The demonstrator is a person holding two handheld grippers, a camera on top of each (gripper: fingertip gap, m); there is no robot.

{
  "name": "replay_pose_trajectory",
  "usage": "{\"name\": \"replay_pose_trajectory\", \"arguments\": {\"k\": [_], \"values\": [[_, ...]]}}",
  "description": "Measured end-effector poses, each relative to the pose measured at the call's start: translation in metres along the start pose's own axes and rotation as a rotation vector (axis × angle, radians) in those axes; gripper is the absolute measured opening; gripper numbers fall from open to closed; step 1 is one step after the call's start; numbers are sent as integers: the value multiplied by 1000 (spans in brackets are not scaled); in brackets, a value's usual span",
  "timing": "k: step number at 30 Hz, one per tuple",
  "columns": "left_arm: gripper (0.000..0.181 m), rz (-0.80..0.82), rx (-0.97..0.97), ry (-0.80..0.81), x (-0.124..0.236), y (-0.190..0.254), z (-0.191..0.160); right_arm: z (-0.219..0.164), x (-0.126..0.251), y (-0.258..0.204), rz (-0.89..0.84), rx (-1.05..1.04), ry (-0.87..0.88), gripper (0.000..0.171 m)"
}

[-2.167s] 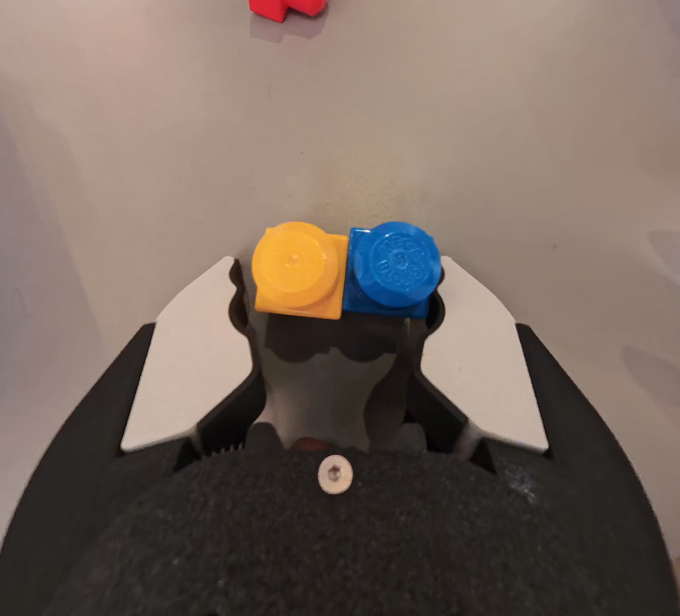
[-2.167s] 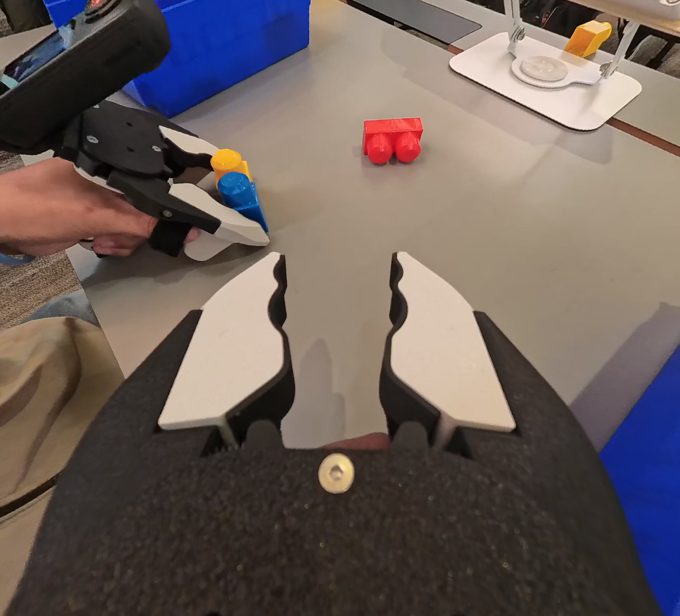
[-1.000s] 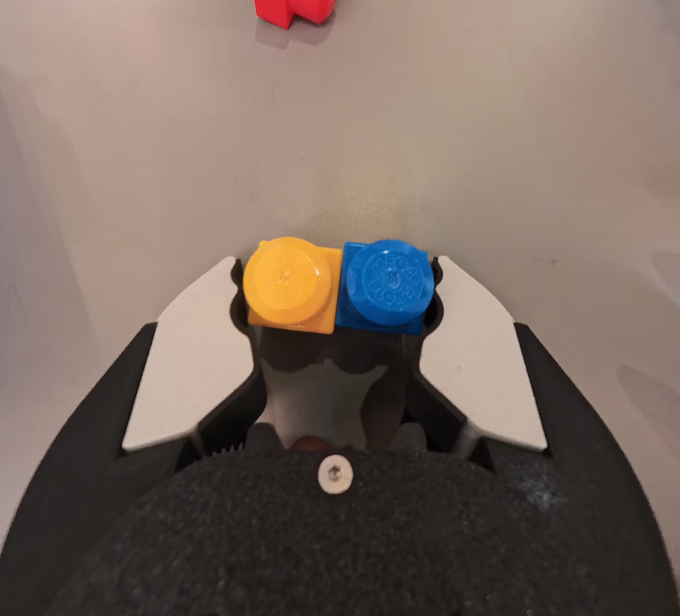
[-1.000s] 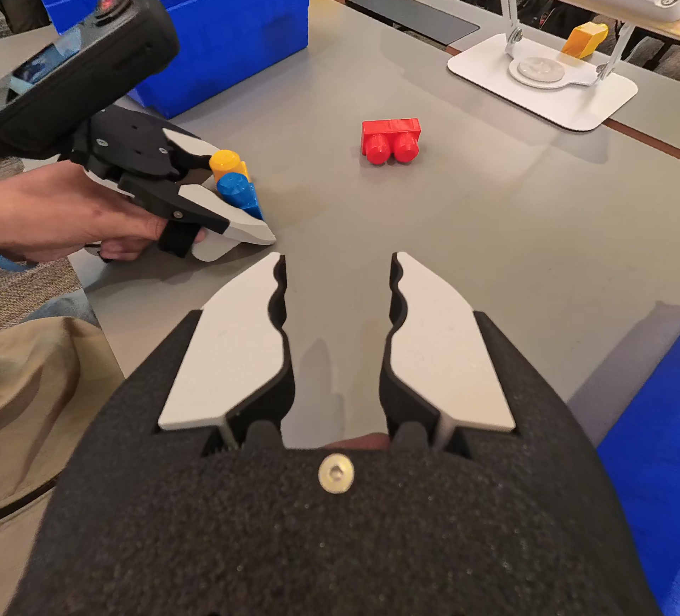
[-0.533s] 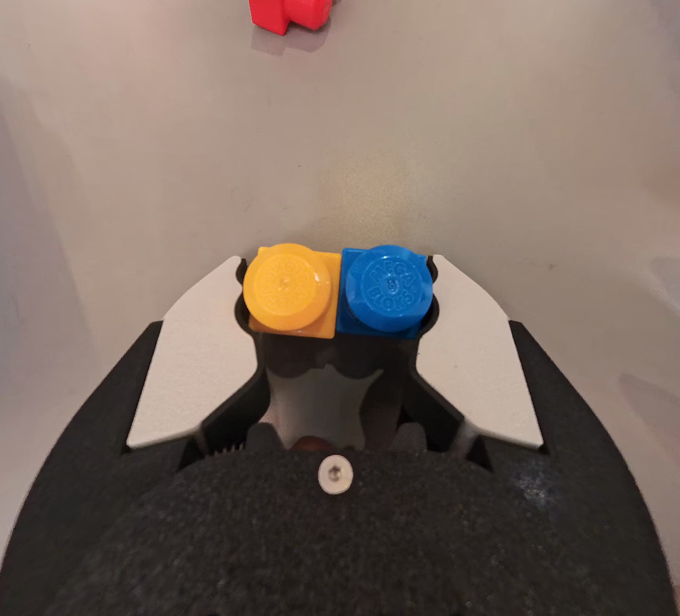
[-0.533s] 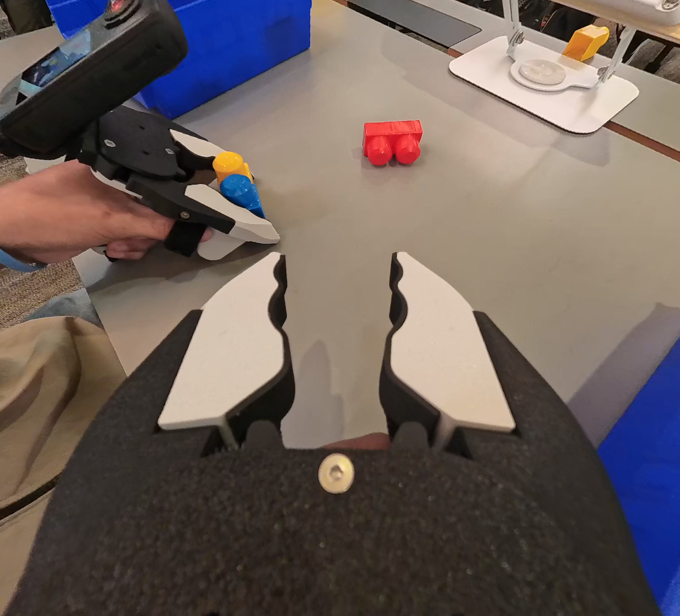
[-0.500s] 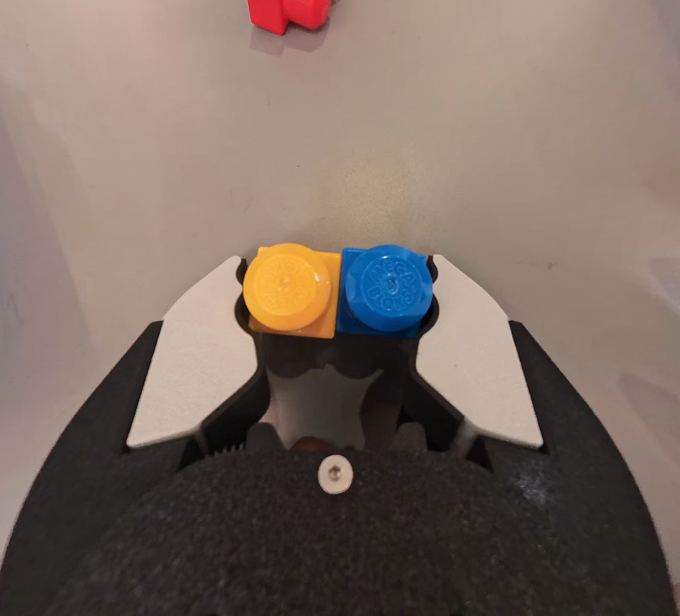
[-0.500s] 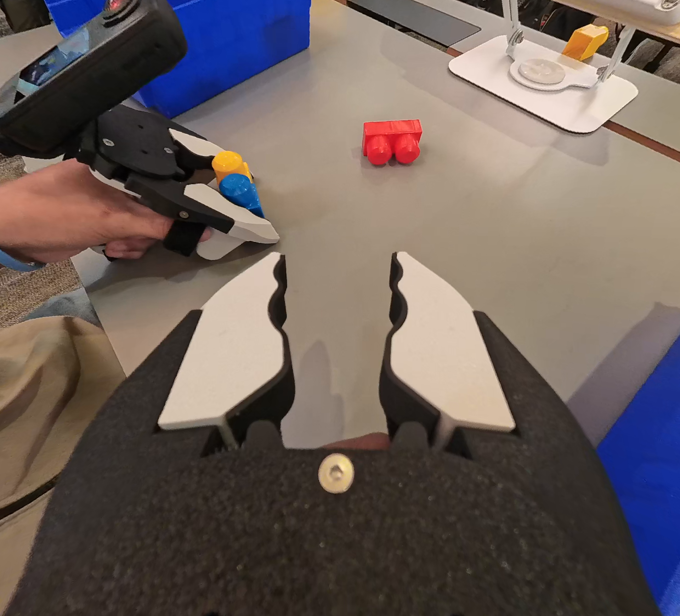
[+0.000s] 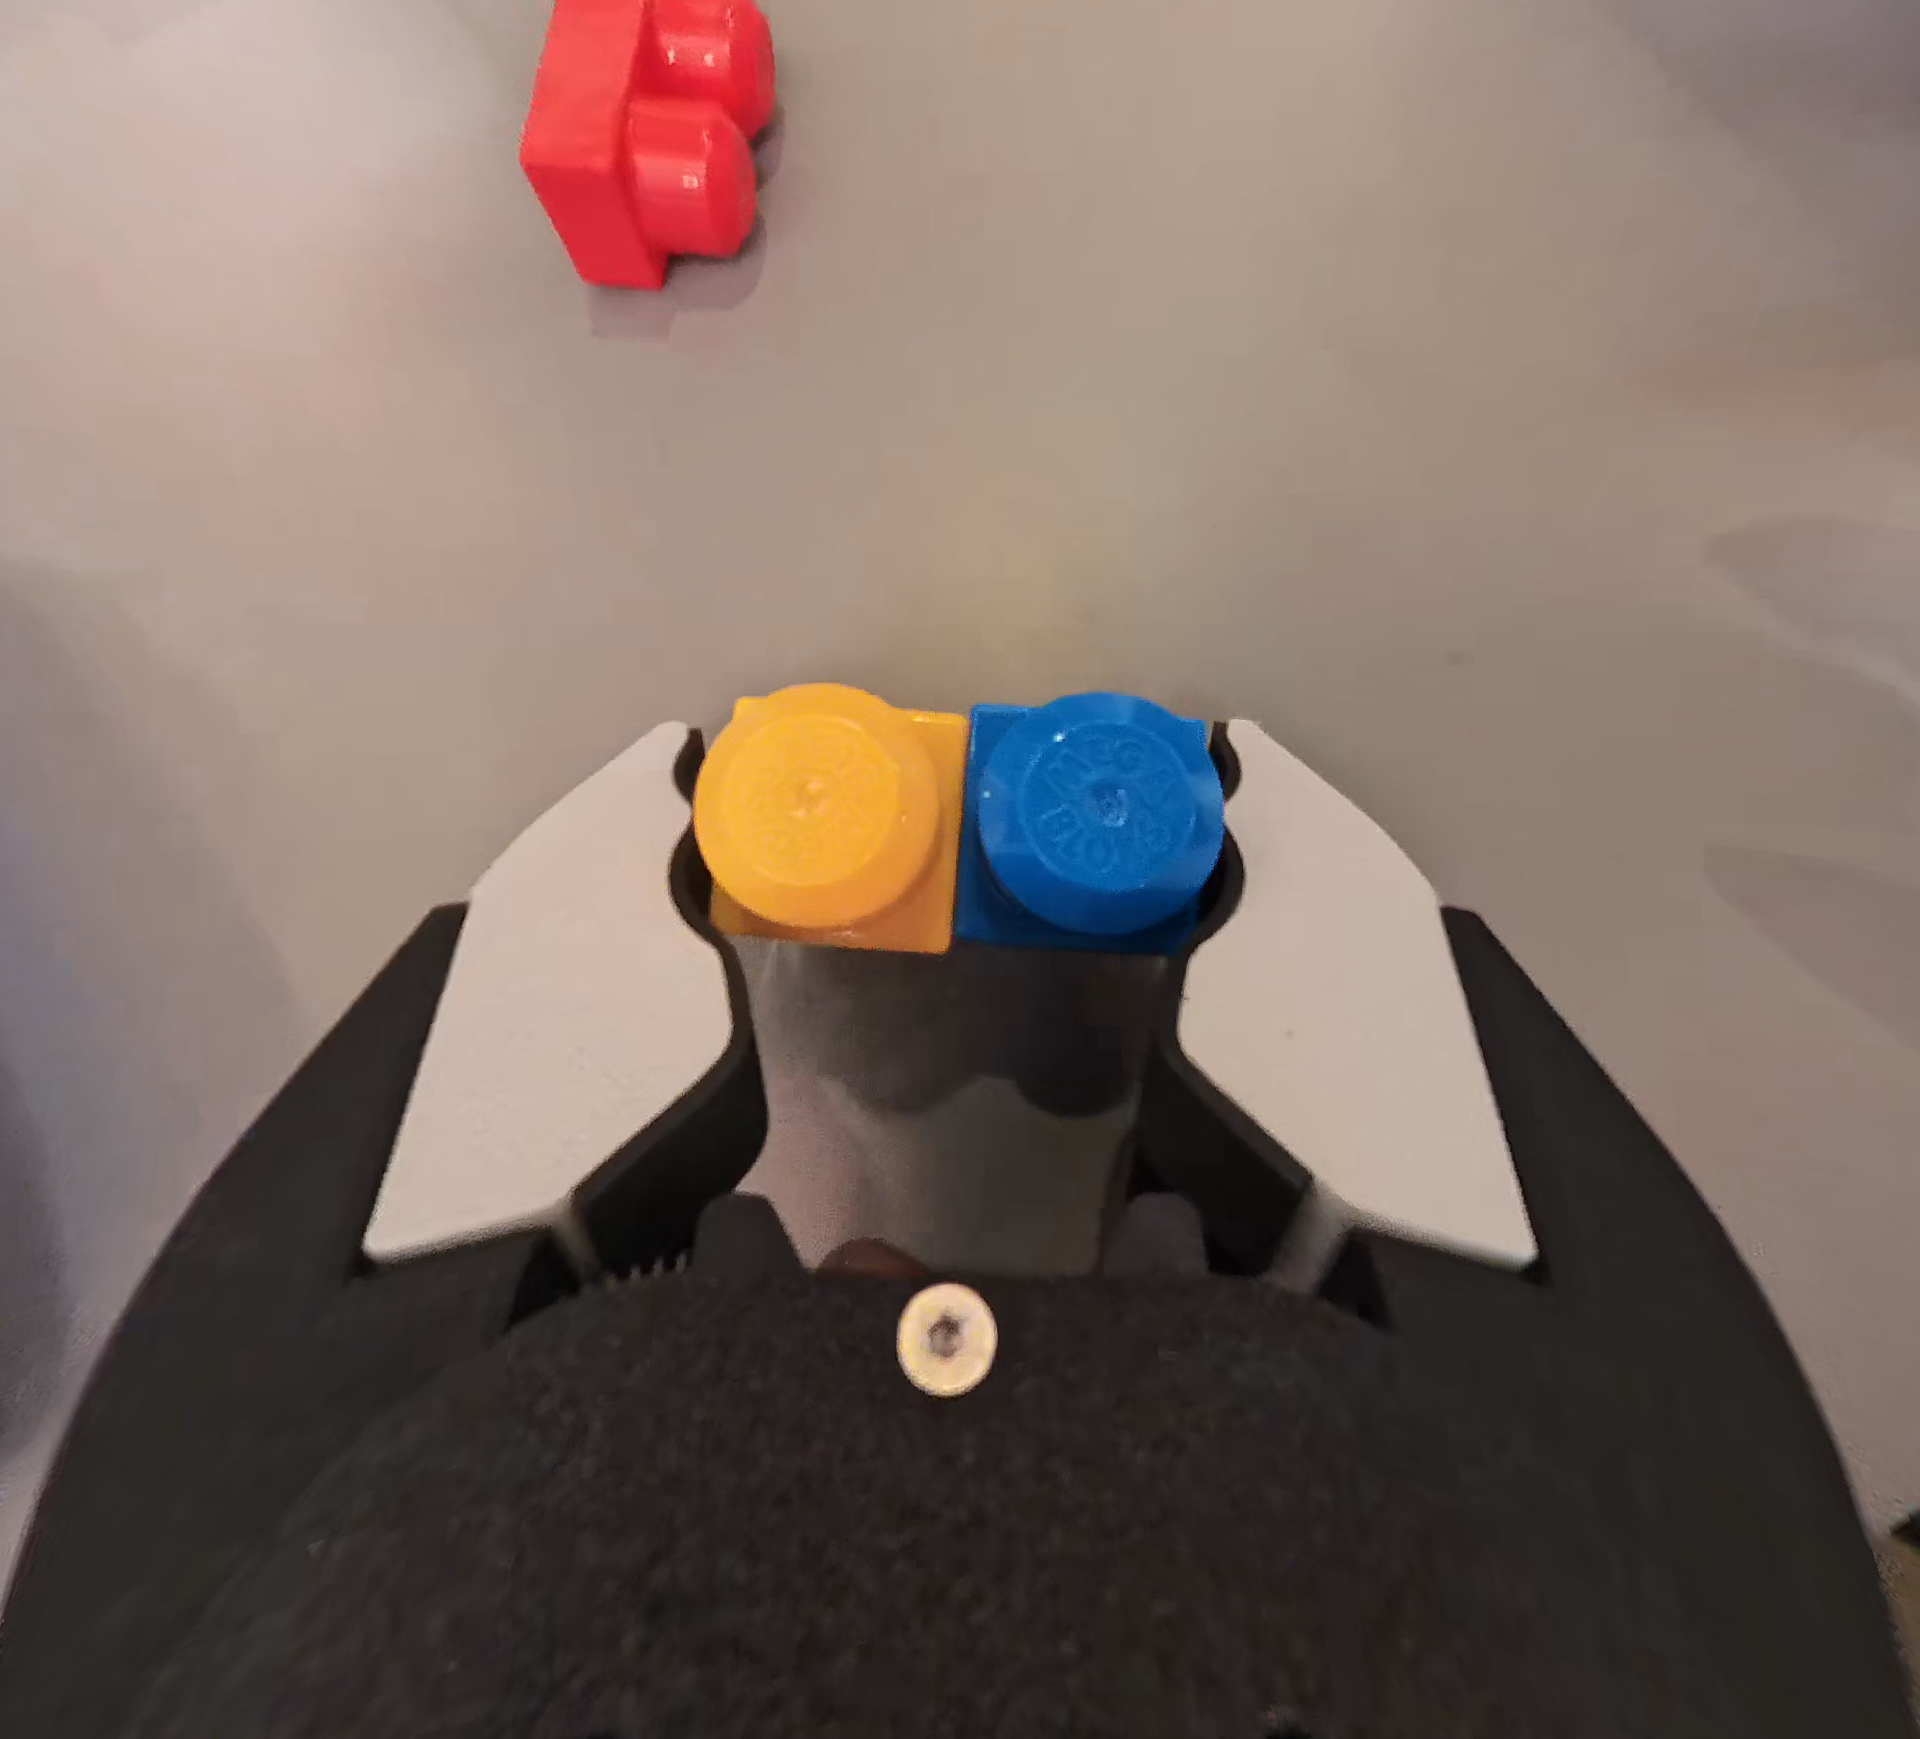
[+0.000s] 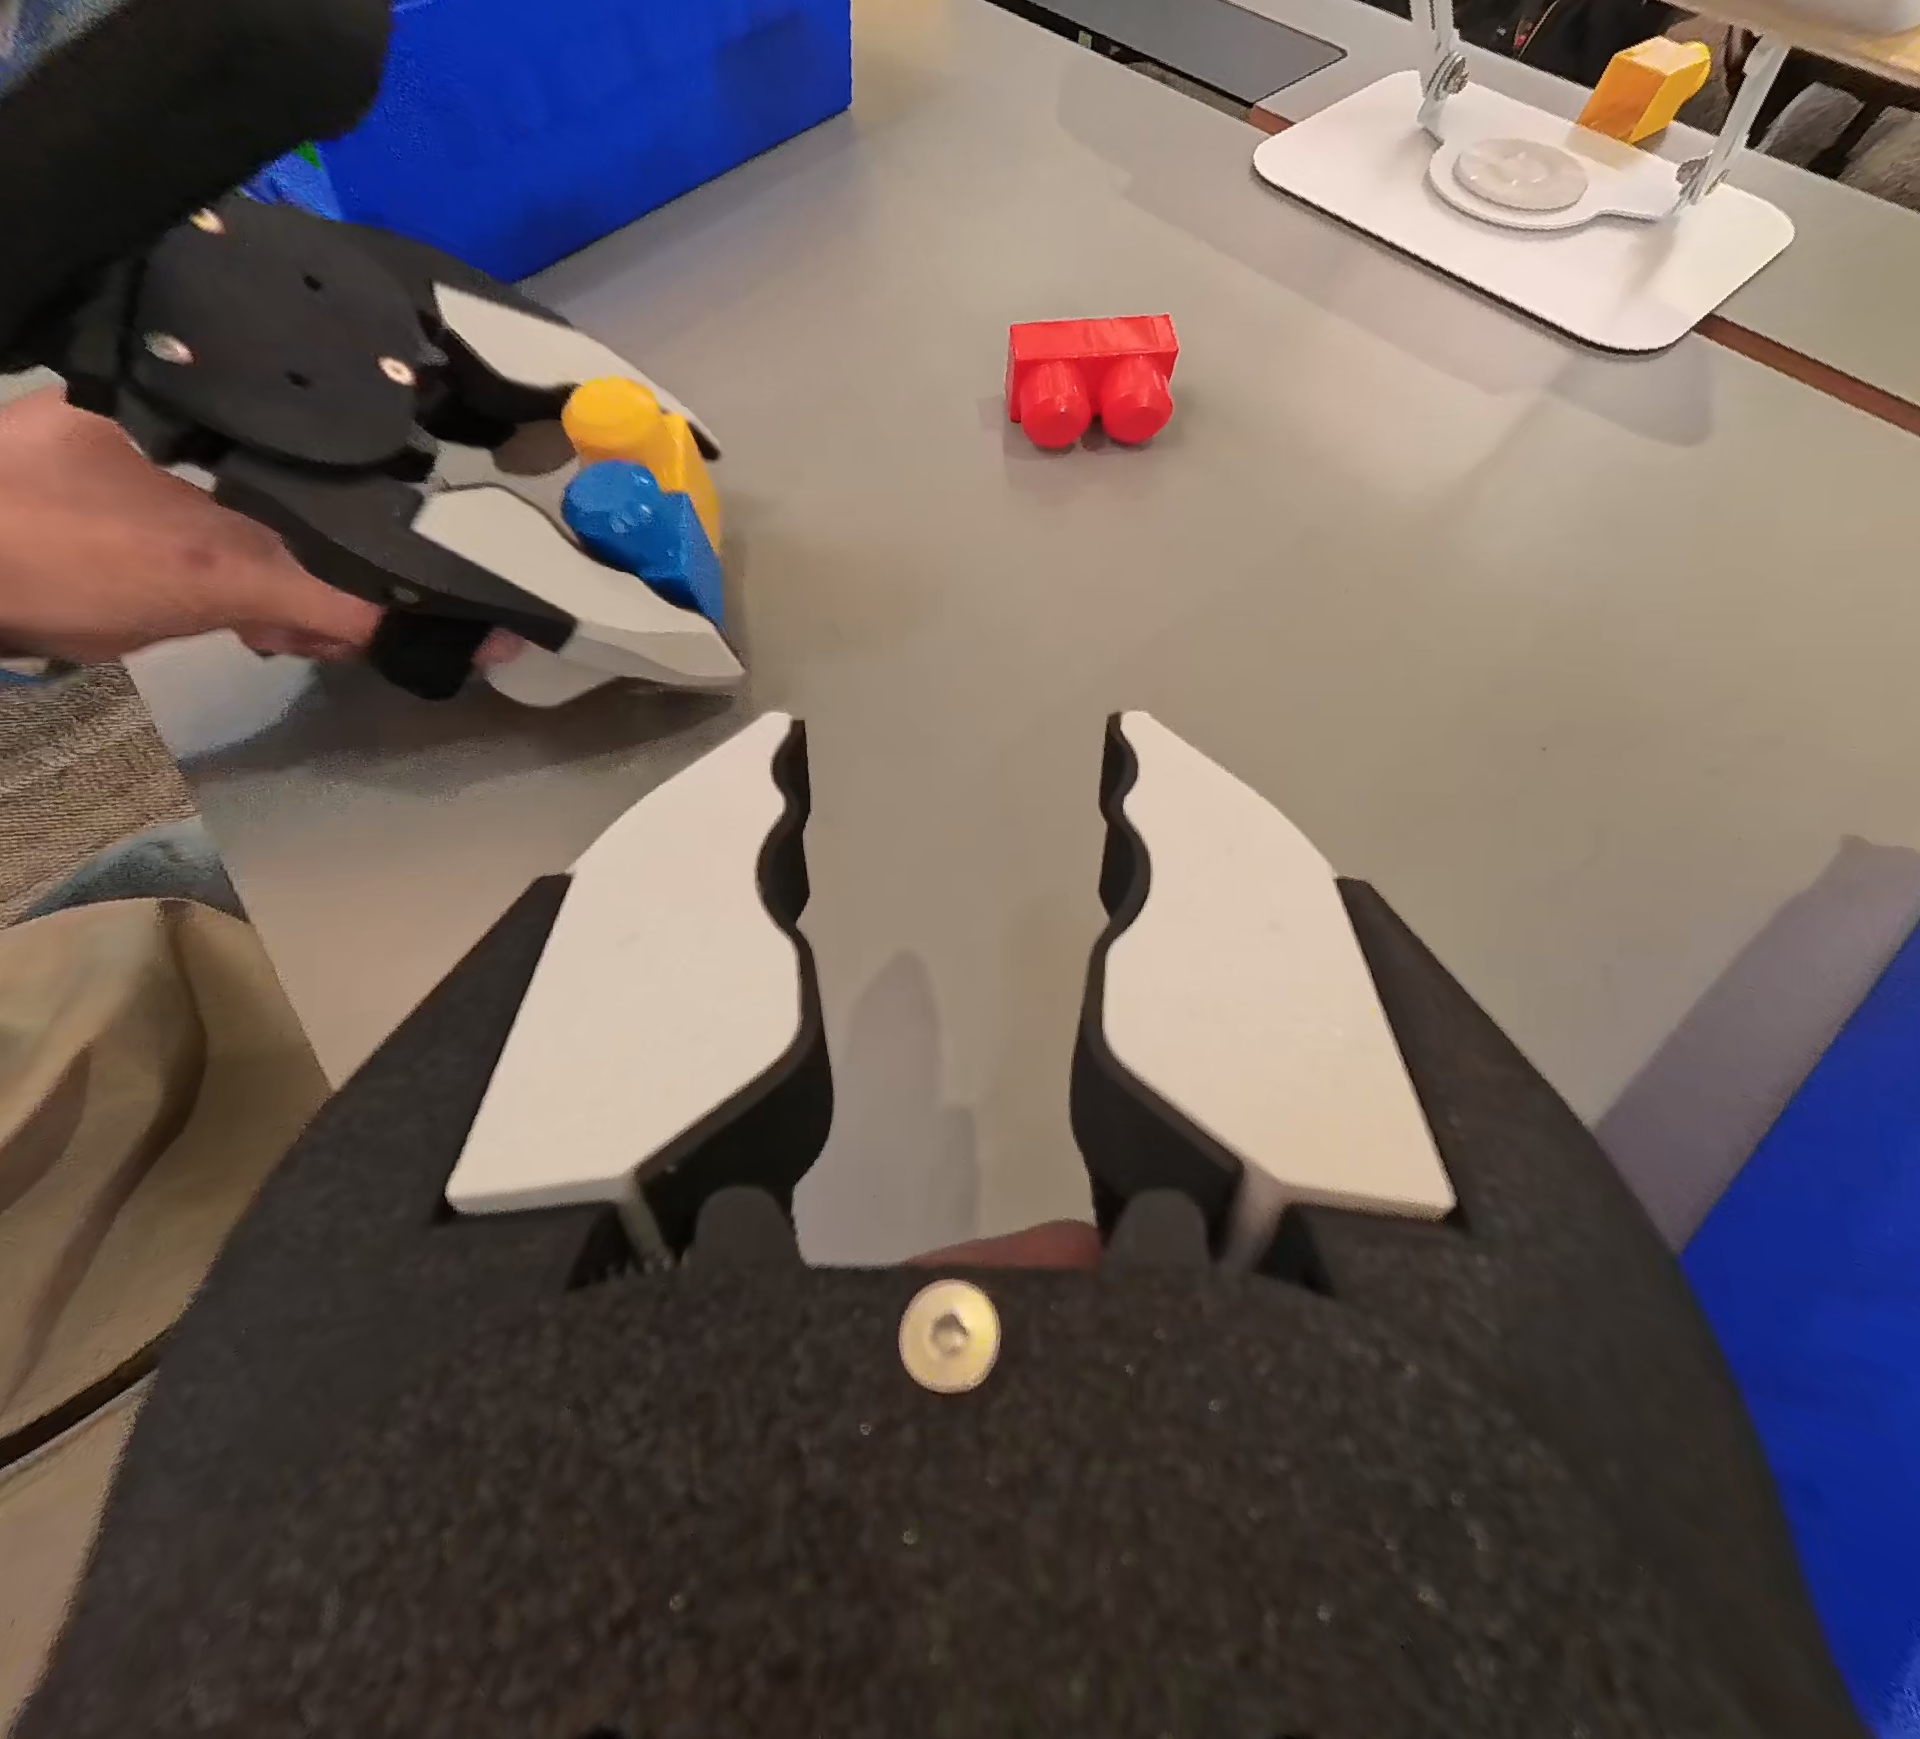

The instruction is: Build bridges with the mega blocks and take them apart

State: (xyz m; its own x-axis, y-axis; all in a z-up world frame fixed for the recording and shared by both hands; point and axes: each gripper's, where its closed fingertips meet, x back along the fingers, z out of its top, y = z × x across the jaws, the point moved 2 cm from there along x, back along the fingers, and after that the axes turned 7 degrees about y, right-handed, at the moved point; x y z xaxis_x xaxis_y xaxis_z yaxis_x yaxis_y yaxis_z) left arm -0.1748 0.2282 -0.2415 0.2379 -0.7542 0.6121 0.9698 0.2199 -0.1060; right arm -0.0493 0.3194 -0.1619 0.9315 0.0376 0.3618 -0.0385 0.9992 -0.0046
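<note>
My left gripper (image 9: 956, 816) is shut on a yellow block (image 9: 816, 816) and a blue block (image 9: 1101, 822), held side by side with their studs facing the camera. The right wrist view shows this left gripper (image 10: 717, 557) low over the grey table (image 10: 1351, 754), with the yellow block (image 10: 634, 432) and blue block (image 10: 644, 536) tilted. A red two-stud block (image 9: 644, 100) lies on its side ahead and to the left; it also shows in the right wrist view (image 10: 1091, 380). My right gripper (image 10: 951, 733) is open and empty above the table's near part.
A blue bin (image 10: 623, 27) stands at the back left. A white stand base (image 10: 1507, 235) sits at the back right with a yellow block (image 10: 1642, 89) behind it. A black flat panel (image 10: 1143, 16) lies at the far edge. A person's hand (image 10: 125, 546) holds the left gripper.
My left gripper has moved forward and to the right with both blocks. The red block now sits lower and farther left in its view. My right gripper has stayed put and open.
</note>
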Motion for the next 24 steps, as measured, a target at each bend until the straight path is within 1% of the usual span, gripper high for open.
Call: {"name": "replay_pose_trajectory", "arguments": {"k": [3,5,6,9,15,17,19,23,24], "values": [[89,-70,-73,88,12,-2,15,-1,-3,0,-13,7,-6,54],[89,-142,-154,183,24,2,27,1,-5,-2,-23,18,-8,54],[89,-150,-198,211,29,0,31,2,-5,-2,-29,24,-8,54],[89,-197,-269,228,39,-3,35,5,-9,-5,-41,40,-9,54],[89,-271,-302,231,51,-9,30,11,-28,-9,-49,47,-7,56],[89,-283,-291,207,49,-16,24,16,-42,-9,-20,14,0,60],[89,-273,-261,171,46,-27,20,22,-62,-2,-19,25,-3,63],[89,-283,-151,88,38,-49,10,19,-116,21,-38,118,-126,79],[89,-274,-131,92,37,-55,10,16,-130,27,-43,149,-165,85]]}}
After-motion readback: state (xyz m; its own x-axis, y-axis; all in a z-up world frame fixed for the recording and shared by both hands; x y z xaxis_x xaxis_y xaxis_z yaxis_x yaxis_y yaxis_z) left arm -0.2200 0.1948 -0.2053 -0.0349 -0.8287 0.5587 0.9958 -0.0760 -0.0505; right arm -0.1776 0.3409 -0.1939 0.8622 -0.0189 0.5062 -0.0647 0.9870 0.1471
